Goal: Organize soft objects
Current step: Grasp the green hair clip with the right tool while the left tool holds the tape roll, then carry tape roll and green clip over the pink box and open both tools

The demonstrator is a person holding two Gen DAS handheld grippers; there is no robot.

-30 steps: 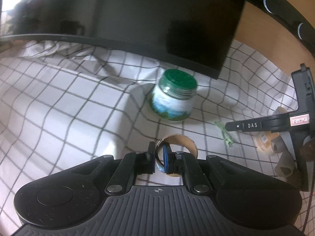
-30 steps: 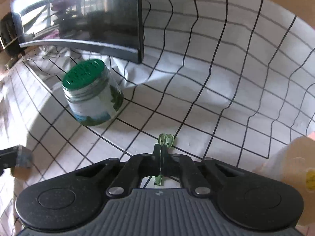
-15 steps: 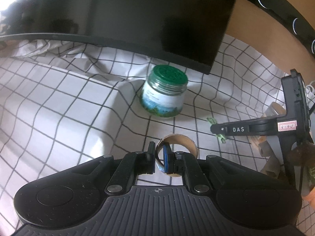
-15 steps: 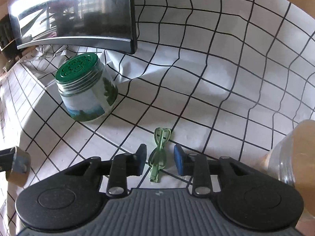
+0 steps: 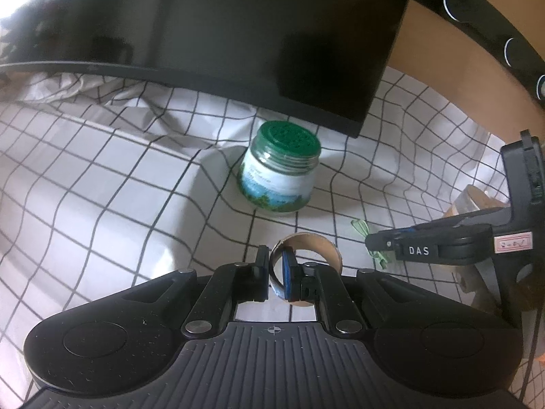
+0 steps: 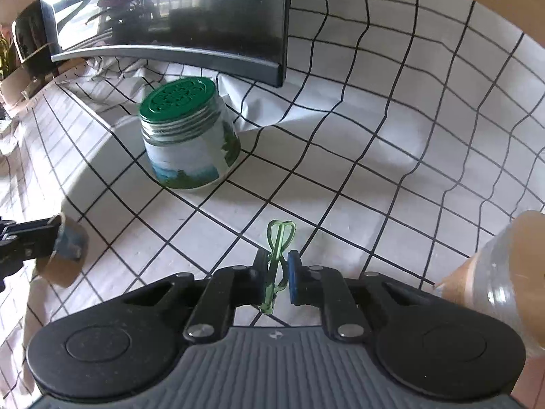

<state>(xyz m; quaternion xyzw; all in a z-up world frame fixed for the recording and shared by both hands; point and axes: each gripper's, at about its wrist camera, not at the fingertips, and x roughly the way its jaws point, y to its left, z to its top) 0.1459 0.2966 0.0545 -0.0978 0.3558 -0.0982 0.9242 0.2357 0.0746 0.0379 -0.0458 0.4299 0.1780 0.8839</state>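
A green clip (image 6: 277, 259) is caught between the jaws of the right gripper (image 6: 276, 281) as they close on it; it lies on the checked cloth (image 6: 357, 170), its looped end pointing to 12 o'clock. The left pad appears to touch the wire, while a gap is seen at the blue pad on the right, so the grasp is judged unfinished.

The left gripper (image 5: 274, 274) is clenched on the wall of a cardboard ring (image 5: 308, 255), one pad inside and one outside, and the ring is held just over the cloth. In the left view the clip (image 5: 361, 228) is seen at 3 o'clock of the ring, with the right gripper (image 5: 369, 243) over it.

A green-lidded jar (image 6: 187, 136) stands at 10 o'clock of the clip, well apart, below a dark monitor (image 6: 204, 17). A clear cup (image 6: 504, 272) is seen at 3 o'clock in the right view, blurred.

For the step to be done well, the closing should be completed before any lift, since thin springy wire can be expected to twist or slip out. The clip is best kept centred on the pads, and the cloth should not be pinched with it. The ring is best held still meanwhile.
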